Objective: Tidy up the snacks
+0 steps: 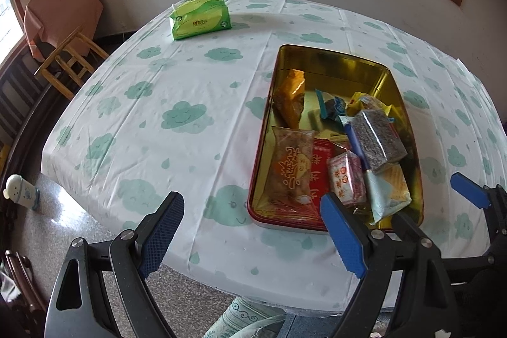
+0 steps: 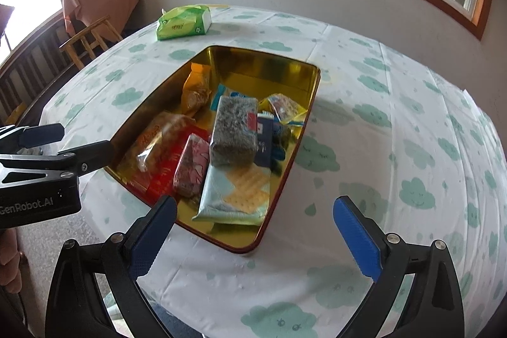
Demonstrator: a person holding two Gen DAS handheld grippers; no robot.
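Observation:
A gold-lined tin box with a red rim point(image 1: 329, 60) point(image 2: 269, 60) lies on the table with several snack packets inside. Among them are an orange packet point(image 1: 290, 98) point(image 2: 196, 87), a clear pastry packet point(image 1: 290, 168), a grey-speckled block point(image 1: 377, 140) point(image 2: 236, 129) and a pale blue cracker packet point(image 1: 388, 192) point(image 2: 236, 195). My left gripper point(image 1: 255, 232) is open and empty, low at the near table edge, left of the box's near end. My right gripper point(image 2: 256, 238) is open and empty, just in front of the box's near corner. The right gripper's fingertips point(image 1: 469, 190) show in the left wrist view.
A green tissue pack point(image 1: 199, 18) point(image 2: 183, 22) lies at the far side of the cloud-print tablecloth point(image 1: 177, 116) point(image 2: 396, 148). A wooden chair with orange cloth point(image 1: 63, 30) point(image 2: 95, 21) stands far left. A small white bottle point(image 1: 20, 190) stands on the floor.

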